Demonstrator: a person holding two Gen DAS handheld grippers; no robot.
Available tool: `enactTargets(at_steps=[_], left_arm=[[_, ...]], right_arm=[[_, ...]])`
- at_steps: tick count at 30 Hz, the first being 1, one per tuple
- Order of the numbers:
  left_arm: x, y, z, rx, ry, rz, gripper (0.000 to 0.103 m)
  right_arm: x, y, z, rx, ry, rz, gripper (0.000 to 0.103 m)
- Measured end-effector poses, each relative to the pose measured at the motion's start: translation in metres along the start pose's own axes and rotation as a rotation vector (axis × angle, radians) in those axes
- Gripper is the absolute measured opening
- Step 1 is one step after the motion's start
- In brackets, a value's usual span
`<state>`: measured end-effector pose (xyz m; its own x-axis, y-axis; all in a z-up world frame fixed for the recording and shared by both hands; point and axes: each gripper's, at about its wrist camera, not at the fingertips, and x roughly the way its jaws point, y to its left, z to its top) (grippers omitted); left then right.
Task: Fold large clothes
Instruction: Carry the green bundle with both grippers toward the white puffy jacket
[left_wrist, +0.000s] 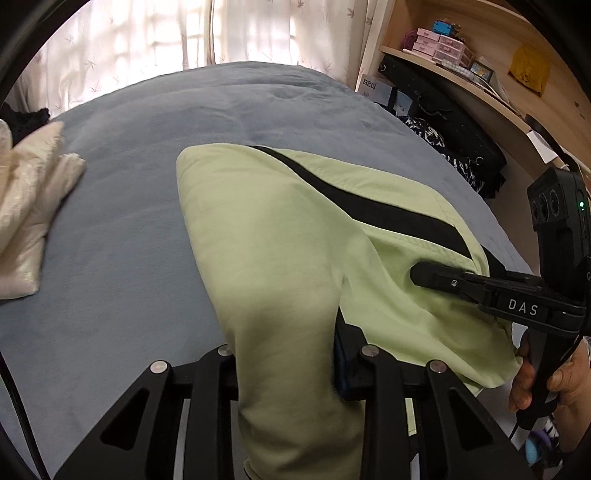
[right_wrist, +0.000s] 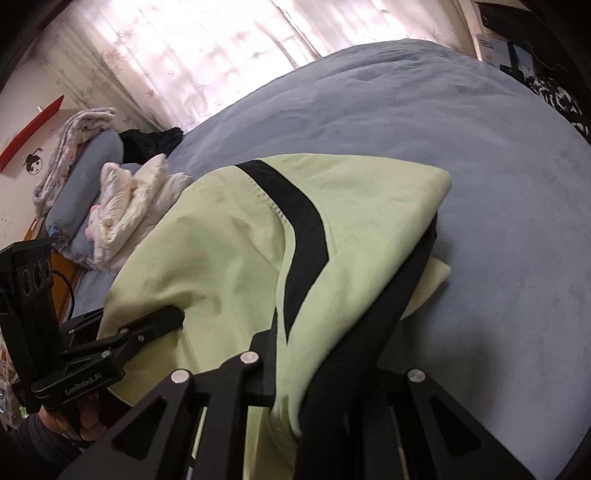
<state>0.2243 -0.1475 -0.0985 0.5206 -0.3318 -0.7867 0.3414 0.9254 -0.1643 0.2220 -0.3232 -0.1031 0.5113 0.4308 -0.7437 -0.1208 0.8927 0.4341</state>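
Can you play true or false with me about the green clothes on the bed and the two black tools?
1. The green garment has a black stripe. True.
2. The bed cover is red. False: it is grey-blue.
3. Both tools are pinching the green garment. True: the left tool and the right tool each grip its cloth.
4. The green garment lies flat and neatly folded. False: its near part is lifted off the bed by the tools.
5. A cream-coloured cloth lies on the bed beside the green garment. True.
6. The curtain is dark and shuts out the light. False: it is pale and daylight shines through.
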Motion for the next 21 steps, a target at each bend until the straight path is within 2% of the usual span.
enactTargets(at_steps=[4,10,15,21], left_arm=[[-0.042,0.016,-0.011,-0.006,-0.029,0.026,0.027],[-0.130,0.060,-0.022,-0.028,-0.108,0.097,0.027],[-0.207,0.126,-0.018,-0.063,-0.192,0.176,0.027],[-0.280,0.227,0.018,-0.061,-0.279,0.302,0.027]], right_arm=[[-0.010,0.042,-0.005,-0.043,-0.012,0.029,0.012],[-0.024,0.126,-0.008,-0.143,-0.039,0.091,0.012],[-0.020,0.215,0.009,-0.229,-0.082,0.170,0.011],[0.013,0.339,0.064,-0.310,-0.130,0.272,0.011]])
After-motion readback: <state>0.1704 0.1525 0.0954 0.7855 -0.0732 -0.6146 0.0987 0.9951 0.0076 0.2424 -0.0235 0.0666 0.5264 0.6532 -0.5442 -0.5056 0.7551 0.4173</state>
